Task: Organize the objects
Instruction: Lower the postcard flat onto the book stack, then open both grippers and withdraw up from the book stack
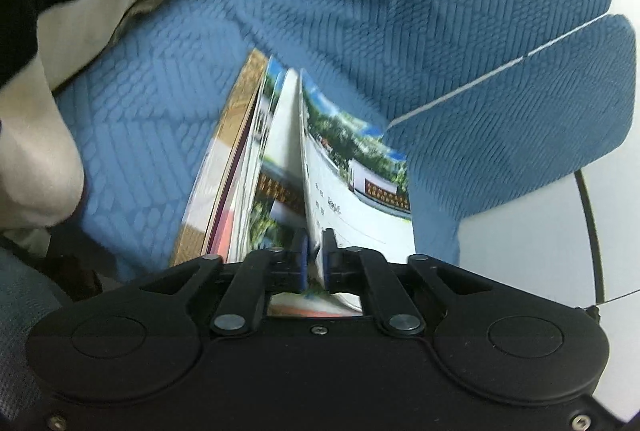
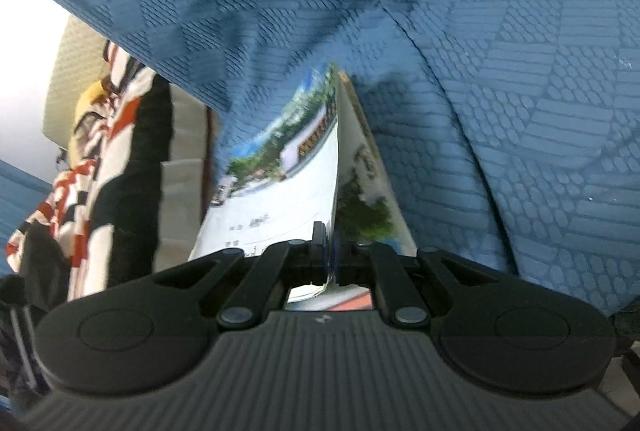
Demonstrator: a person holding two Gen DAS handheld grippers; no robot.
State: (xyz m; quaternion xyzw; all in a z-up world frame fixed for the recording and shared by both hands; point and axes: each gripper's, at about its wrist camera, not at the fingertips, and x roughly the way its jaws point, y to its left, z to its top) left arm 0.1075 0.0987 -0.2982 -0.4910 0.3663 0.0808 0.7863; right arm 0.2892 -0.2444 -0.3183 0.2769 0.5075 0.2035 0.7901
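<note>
Above the blue textured fabric cover, the stack of thin photo-printed booklets stretches straight ahead from both grippers; left gripper and right gripper each clamp its near edge.

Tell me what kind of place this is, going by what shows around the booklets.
Probably a home, perhaps a living room or bedroom, though little shows. A blue textured fabric cover drapes over soft furniture, a patterned cloth lies nearby, and a pale tiled floor shows beyond it. Picture-covered booklets are being tidied.
</note>
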